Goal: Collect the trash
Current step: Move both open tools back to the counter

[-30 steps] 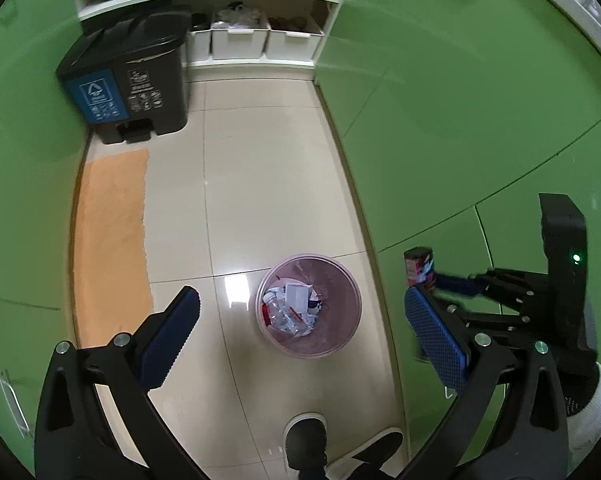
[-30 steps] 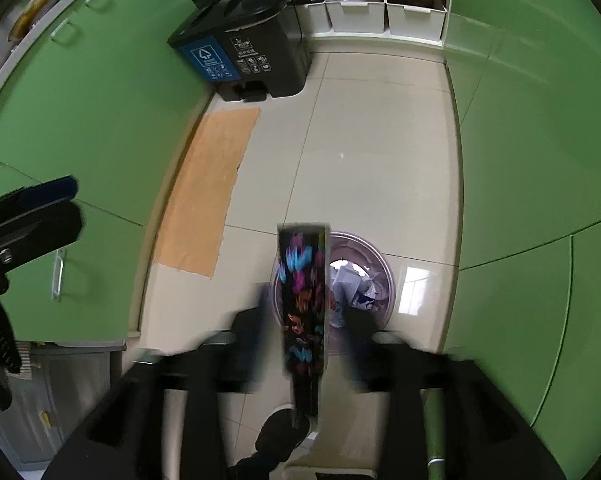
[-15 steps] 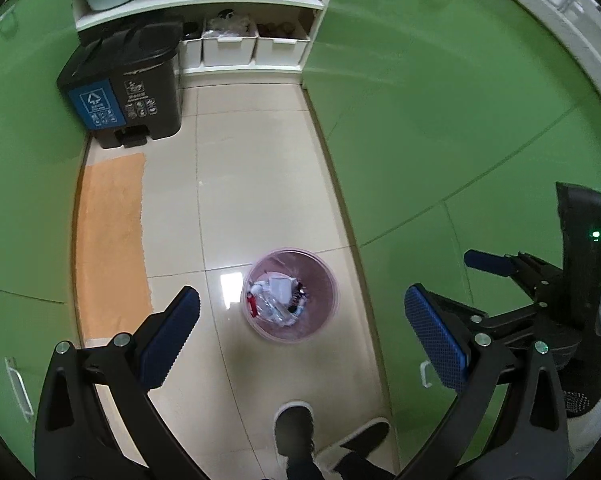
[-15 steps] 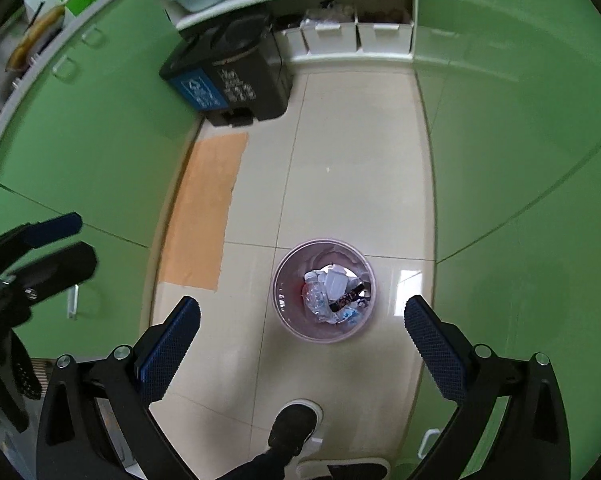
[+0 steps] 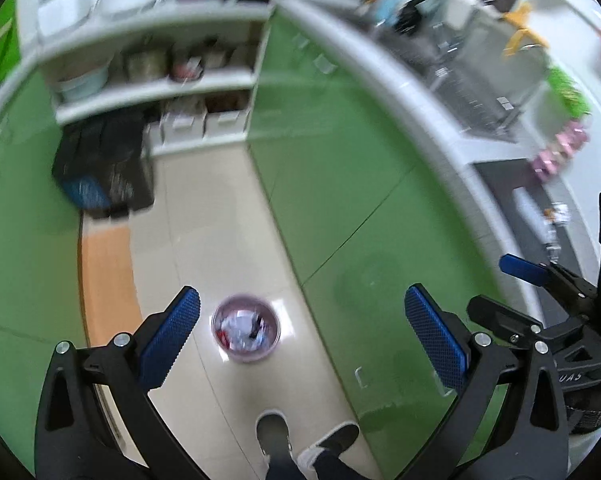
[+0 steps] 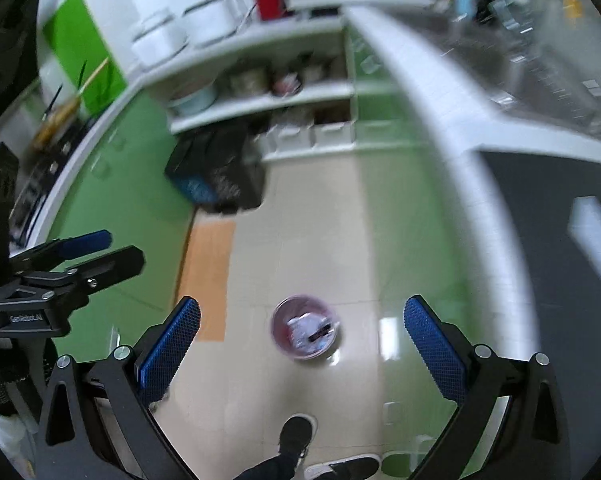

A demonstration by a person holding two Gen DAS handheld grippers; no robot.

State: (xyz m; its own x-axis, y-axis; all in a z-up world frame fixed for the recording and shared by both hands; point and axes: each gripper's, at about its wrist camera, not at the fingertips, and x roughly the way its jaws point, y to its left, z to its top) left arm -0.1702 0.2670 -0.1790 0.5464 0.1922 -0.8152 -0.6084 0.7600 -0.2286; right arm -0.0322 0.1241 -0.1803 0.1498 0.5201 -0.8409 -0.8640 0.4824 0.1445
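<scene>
Both grippers raised high and empty over the bin

The left gripper (image 5: 300, 332) and the right gripper (image 6: 300, 336) are seen with jaws spread wide and nothing between the blue pads; a second ago a patterned carton was being released from the right gripper, and it is now gone from between the jaws. Both are pointed steeply down at the floor, and the view has been lifted well above the earlier one, so the worktop (image 5: 440, 120) is now taken in. The pink trash bin (image 6: 306, 332) is seen far below on the tiled floor (image 6: 312, 240), filled with litter, near the green cabinets (image 5: 340, 184). The person's shoes (image 5: 272, 436) are visible just behind it.
</scene>
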